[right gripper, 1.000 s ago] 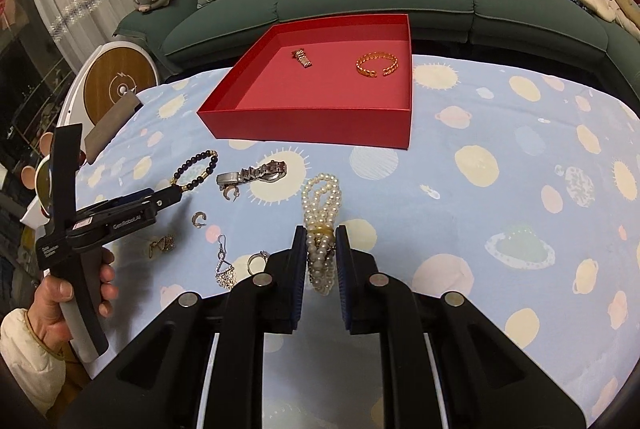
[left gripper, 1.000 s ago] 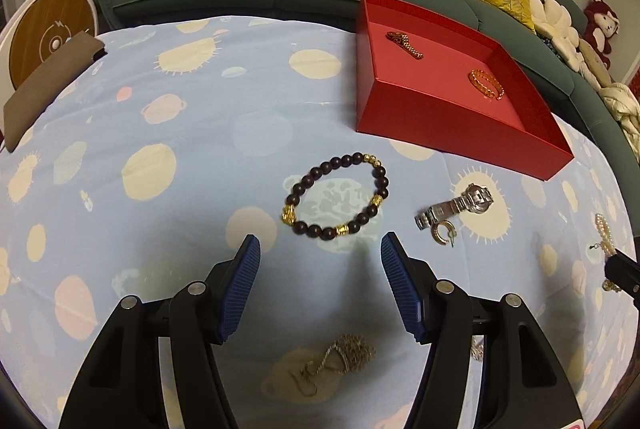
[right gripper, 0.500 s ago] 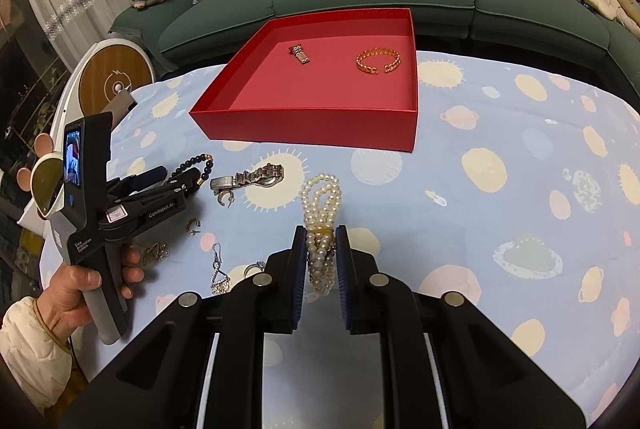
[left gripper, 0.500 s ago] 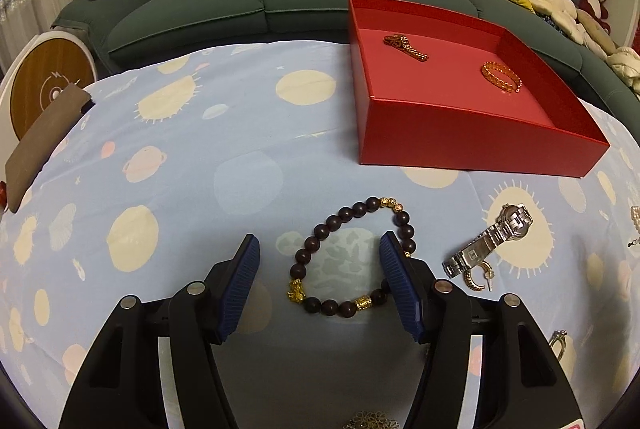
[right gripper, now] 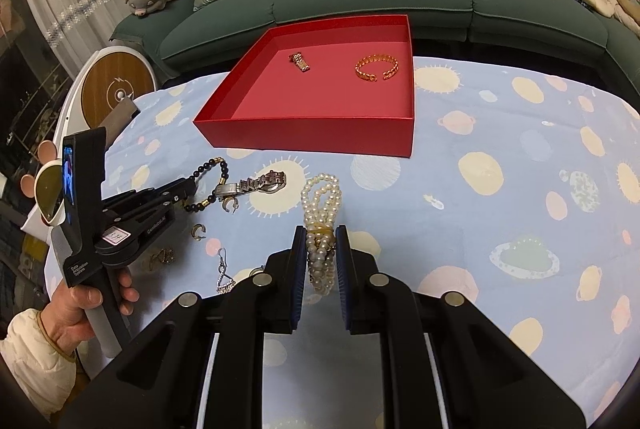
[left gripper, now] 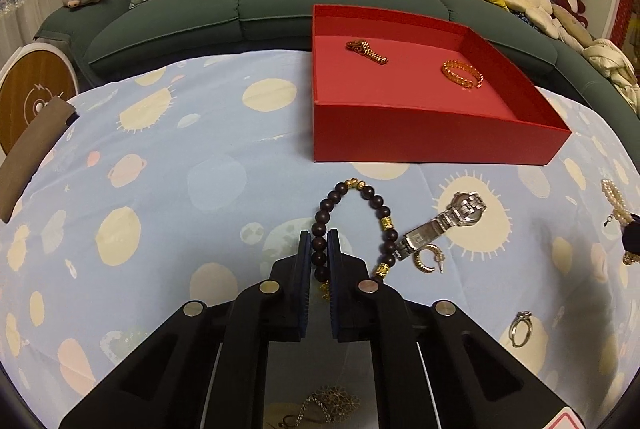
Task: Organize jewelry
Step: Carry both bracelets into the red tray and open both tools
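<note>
My left gripper (left gripper: pixel 319 249) is shut on the near-left side of a dark bead bracelet (left gripper: pixel 376 203) with gold beads, lying on the blue tablecloth in front of the red box (left gripper: pixel 420 137). My right gripper (right gripper: pixel 320 245) is shut on a multi-strand pearl bracelet (right gripper: pixel 322 193) that rests on the cloth. The box (right gripper: pixel 304 135) holds a gold chain piece (left gripper: pixel 366 51) and a gold bangle (left gripper: pixel 462 73). The left gripper (right gripper: pixel 188 187) also shows in the right wrist view, on the bead bracelet (right gripper: pixel 220 165).
A silver watch (left gripper: pixel 448 225), a gold hoop earring (left gripper: pixel 428 259), a ring (left gripper: pixel 520 327) and a gold chain (left gripper: pixel 320 407) lie on the cloth. Another hoop (right gripper: pixel 199 231) and a drop earring (right gripper: pixel 224 275) lie by the left gripper. A green sofa (left gripper: pixel 280 1) stands behind the table.
My left gripper moved forward over the bead bracelet and closed on its near-left side. The right gripper stayed shut on the pearl bracelet, hardly moving.
</note>
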A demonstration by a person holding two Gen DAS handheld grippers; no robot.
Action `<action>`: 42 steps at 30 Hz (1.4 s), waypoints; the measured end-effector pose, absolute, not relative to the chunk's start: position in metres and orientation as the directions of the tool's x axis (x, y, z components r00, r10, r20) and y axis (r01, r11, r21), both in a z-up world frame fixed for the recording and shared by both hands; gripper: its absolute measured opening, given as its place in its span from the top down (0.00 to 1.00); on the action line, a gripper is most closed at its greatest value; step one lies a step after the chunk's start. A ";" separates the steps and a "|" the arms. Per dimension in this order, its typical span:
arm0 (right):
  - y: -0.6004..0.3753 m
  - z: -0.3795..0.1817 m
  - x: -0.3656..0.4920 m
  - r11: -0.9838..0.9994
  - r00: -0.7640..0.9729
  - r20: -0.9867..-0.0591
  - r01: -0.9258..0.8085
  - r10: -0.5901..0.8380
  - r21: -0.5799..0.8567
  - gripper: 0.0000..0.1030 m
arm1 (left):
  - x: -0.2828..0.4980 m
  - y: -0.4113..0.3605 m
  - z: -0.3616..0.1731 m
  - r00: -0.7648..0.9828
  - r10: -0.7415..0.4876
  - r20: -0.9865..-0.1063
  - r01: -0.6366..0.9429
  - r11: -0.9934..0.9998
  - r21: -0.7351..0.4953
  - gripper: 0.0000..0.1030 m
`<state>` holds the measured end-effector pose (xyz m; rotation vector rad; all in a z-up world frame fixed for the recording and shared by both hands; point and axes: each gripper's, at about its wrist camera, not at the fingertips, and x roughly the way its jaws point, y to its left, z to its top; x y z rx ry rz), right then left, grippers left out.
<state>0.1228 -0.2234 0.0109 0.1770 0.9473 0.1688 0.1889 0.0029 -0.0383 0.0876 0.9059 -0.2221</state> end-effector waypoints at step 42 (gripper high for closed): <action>-0.254 0.000 0.261 0.979 0.688 -0.705 -0.034 0.171 0.203 0.58 | 0.291 -0.041 0.034 0.722 -0.183 -0.667 0.163 0.982 -0.093 0.43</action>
